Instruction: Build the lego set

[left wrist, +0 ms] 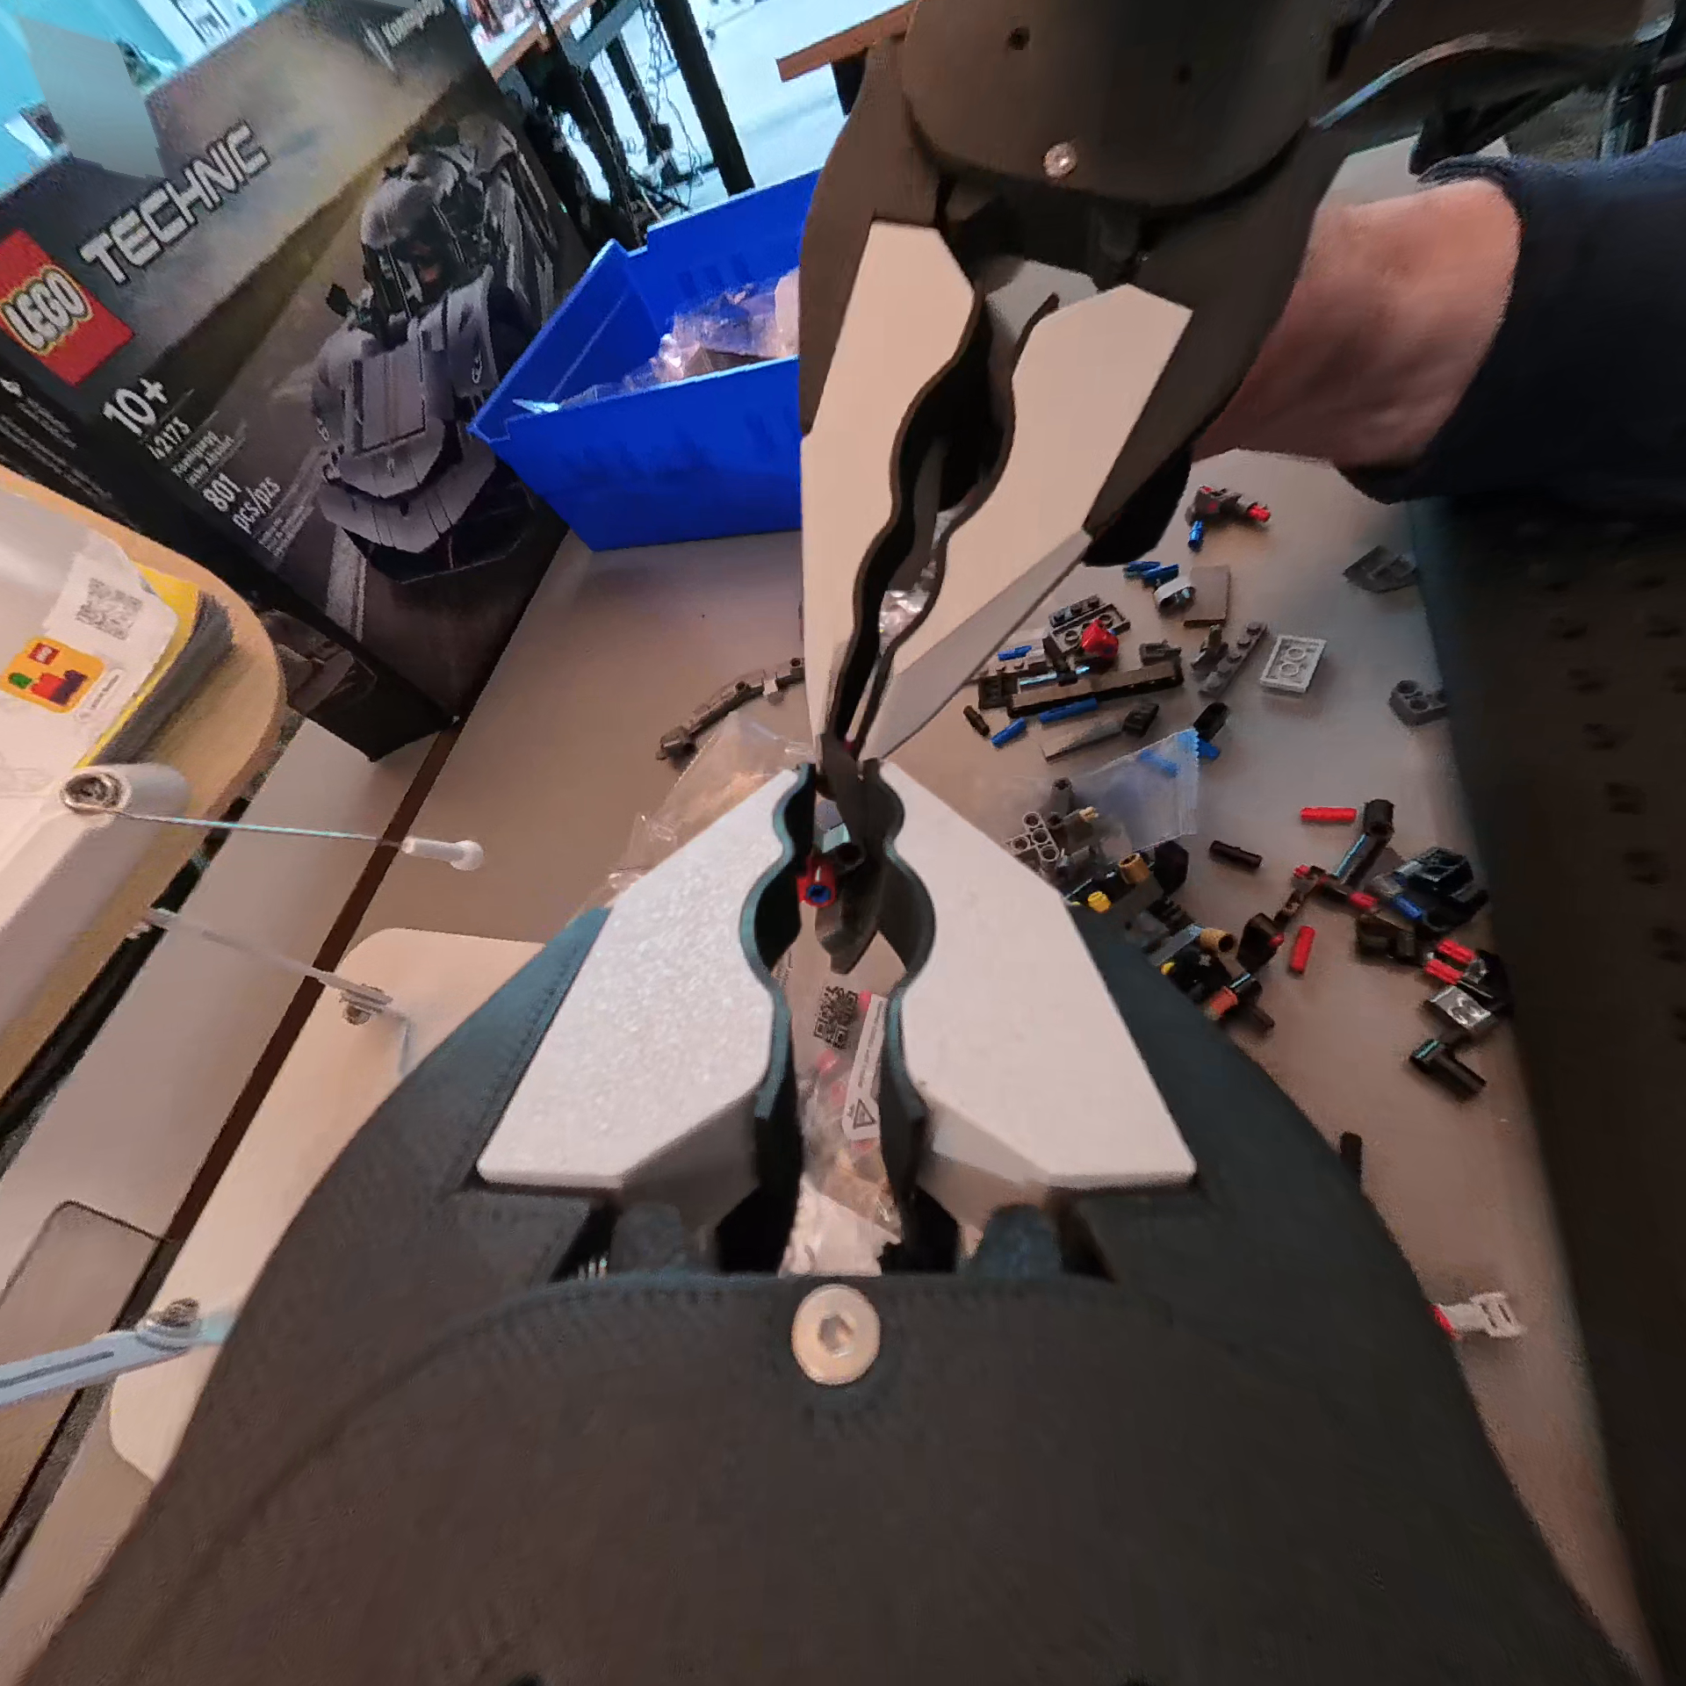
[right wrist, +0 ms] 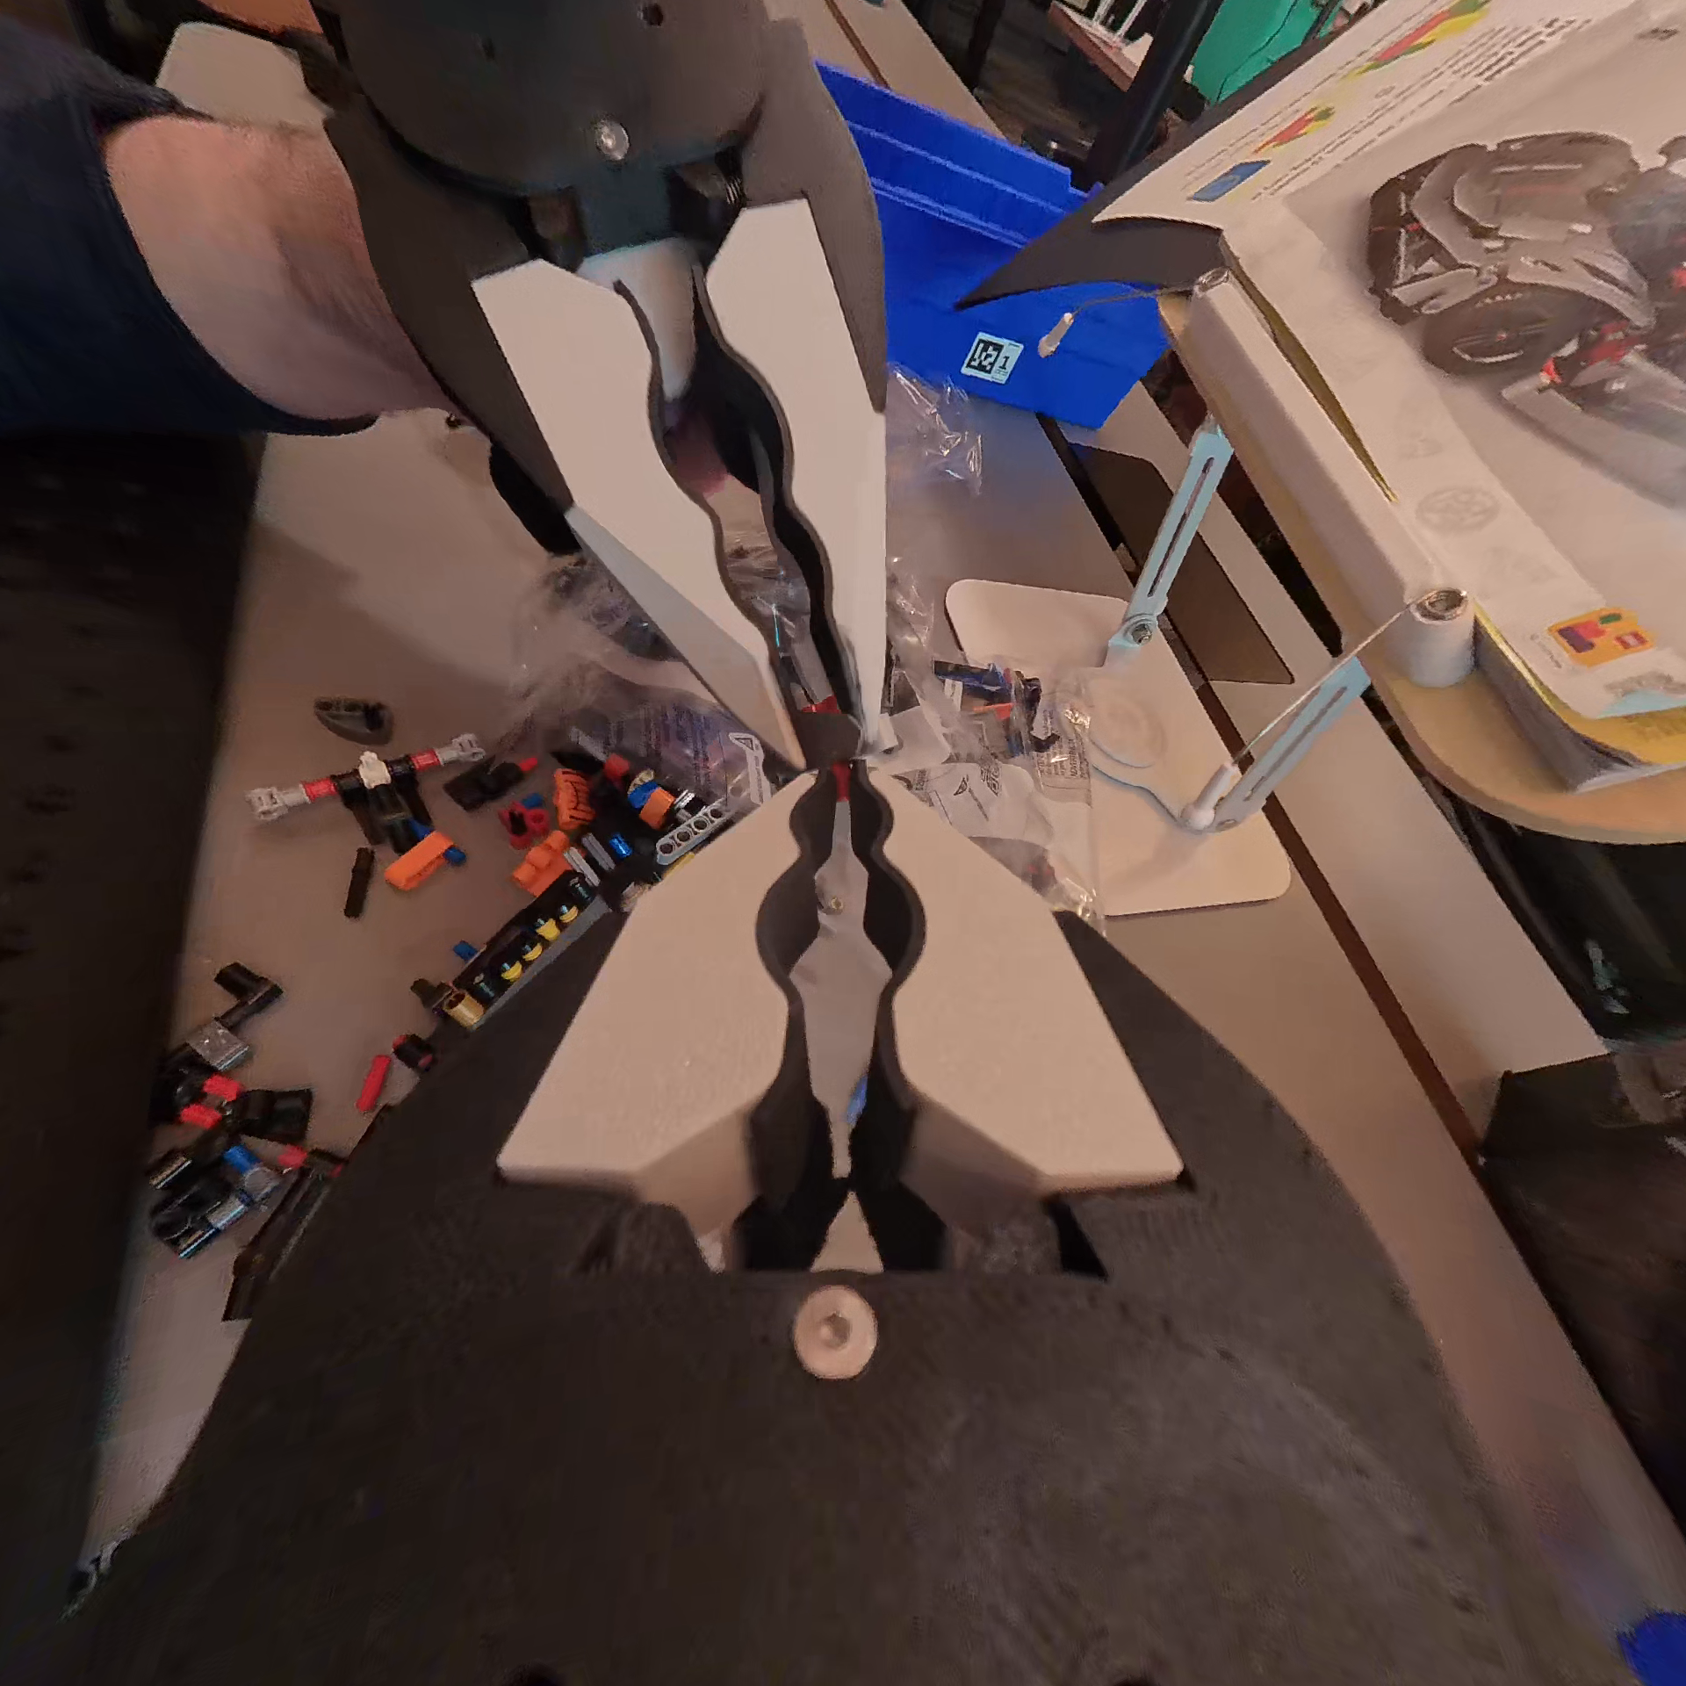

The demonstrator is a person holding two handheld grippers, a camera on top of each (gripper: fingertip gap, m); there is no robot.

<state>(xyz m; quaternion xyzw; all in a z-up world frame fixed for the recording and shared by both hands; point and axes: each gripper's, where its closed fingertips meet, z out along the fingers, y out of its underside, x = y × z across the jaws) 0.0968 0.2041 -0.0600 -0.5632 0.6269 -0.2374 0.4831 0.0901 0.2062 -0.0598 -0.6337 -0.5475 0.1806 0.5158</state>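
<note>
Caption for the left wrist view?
Left tongs and right tongs meet tip to tip on a small black piece above scattered parts.

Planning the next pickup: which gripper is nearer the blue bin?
Right, though only slightly. The blue bin sits beyond both; the right gripper reaches toward it, the left gripper meets it tip to tip.

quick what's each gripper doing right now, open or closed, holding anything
Left gripper: closed on a small black lego piece with red and blue pins.
Right gripper: closed on a small black and red piece, tip to tip with the left.
</note>
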